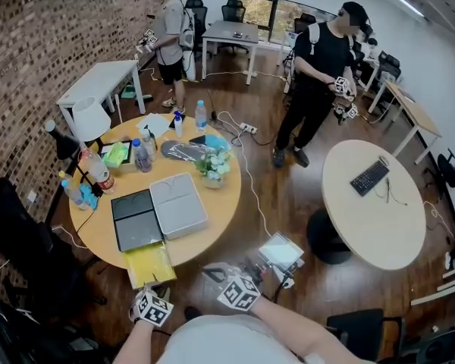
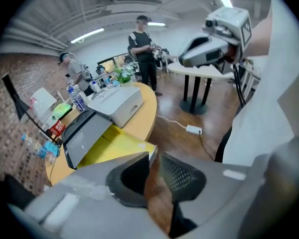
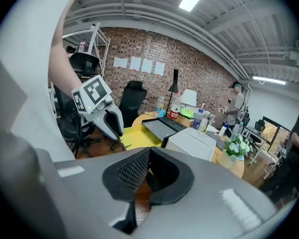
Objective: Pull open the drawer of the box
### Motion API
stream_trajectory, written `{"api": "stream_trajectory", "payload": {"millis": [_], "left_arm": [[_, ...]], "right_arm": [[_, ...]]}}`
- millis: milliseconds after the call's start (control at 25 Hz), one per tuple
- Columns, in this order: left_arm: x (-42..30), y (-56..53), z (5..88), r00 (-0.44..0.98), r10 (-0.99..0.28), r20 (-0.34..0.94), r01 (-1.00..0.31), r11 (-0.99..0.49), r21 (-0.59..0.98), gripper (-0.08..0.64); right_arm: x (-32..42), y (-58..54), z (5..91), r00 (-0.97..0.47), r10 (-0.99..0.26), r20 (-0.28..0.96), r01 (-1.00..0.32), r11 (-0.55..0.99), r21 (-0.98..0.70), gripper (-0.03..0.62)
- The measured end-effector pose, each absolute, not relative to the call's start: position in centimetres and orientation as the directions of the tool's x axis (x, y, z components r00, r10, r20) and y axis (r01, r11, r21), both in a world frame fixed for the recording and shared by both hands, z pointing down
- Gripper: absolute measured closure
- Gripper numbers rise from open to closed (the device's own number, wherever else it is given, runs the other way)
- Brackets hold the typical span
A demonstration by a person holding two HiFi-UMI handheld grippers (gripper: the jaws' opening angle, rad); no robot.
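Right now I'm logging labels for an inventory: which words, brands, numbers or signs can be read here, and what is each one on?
No text can be read with certainty.
Red container: white print, too blurred to read.
Bottles: labels too small to read.
Sheets on the brick wall: too far away to read.
Marker cubes: black-and-white square patterns, no letters.

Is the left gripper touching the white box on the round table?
Apart. The left gripper view shows the white box well ahead of the left gripper, beyond the yellow sheet.
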State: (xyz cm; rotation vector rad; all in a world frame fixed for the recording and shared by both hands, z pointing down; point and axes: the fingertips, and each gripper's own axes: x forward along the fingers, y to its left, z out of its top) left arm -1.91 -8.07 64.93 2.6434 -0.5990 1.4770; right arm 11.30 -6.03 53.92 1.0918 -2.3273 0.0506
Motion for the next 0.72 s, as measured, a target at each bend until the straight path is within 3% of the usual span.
{"api": "stream_trajectory", "payload": {"millis": [120,360,720], "left_arm": [[1.5,-4.4,62.6,0.606,-0.299,0.737,-0.429,-0.903,-0.013,0.554],[5.1,2.5,61.3,0.711,-0.301,0.636,-0.429,-0.902,0.052,0.554],[5.5,9.8,58.7,0.767,-0.396,0.505,-0.569,-0.784,0.249,0.554]], "right_arm": [[12.4,-3.6,54.3,-0.528,-0.683,0.506,-0.711,0.681,0.178,0.589],[13.3,1.2,55.1,-0.565,-0.663,0.491,-0.709,0.694,0.122,0.589],[13.1,10.0,54.7,-0.643,-0.609,0.465,-0.669,0.742,0.046,0.589]]}}
